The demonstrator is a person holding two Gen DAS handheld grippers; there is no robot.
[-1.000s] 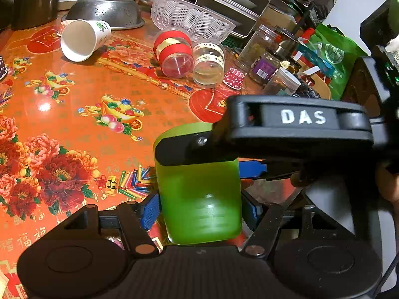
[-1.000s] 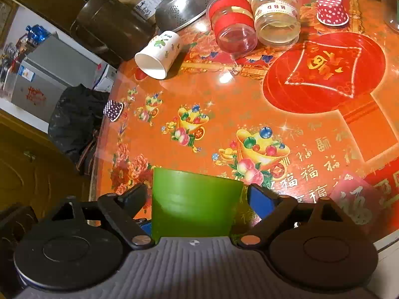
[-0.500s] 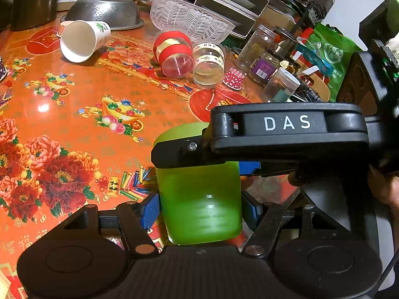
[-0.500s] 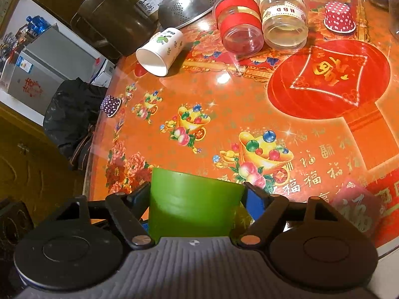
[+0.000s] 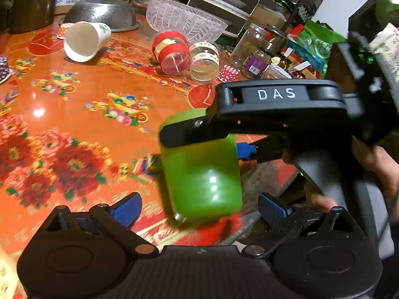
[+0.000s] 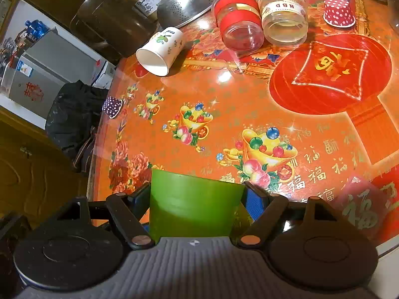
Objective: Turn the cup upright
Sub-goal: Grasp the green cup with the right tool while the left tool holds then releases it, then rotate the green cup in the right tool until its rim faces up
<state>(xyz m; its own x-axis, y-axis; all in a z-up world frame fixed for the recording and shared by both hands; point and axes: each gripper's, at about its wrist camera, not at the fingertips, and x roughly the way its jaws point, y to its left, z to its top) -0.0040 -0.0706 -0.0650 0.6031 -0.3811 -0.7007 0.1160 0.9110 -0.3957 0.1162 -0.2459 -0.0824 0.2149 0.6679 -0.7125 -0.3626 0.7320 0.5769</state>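
Note:
A green plastic cup (image 5: 202, 174) is held near the table's front edge. My right gripper (image 6: 197, 199) is shut on the green cup (image 6: 192, 206), its blue pads pressed against both sides. In the left wrist view the right gripper (image 5: 224, 137) reaches in from the right and clamps the cup. My left gripper (image 5: 199, 209) is open, its blue pads (image 5: 127, 209) standing apart from the cup on either side. A white paper cup (image 5: 84, 39) lies on its side at the far left of the table; it also shows in the right wrist view (image 6: 160, 49).
On the orange patterned tablecloth (image 6: 224, 104) lie a red-banded jar (image 5: 174, 52) and a clear jar (image 5: 204, 59) on their sides. A metal colander (image 5: 99, 12), a glass bowl (image 5: 184, 20), jars and bags crowd the back. A red dotted cupcake liner (image 6: 339, 12) sits far right.
My left gripper has opened and its pads have drawn back from the green cup. The right gripper keeps hold of the cup, which has tilted slightly.

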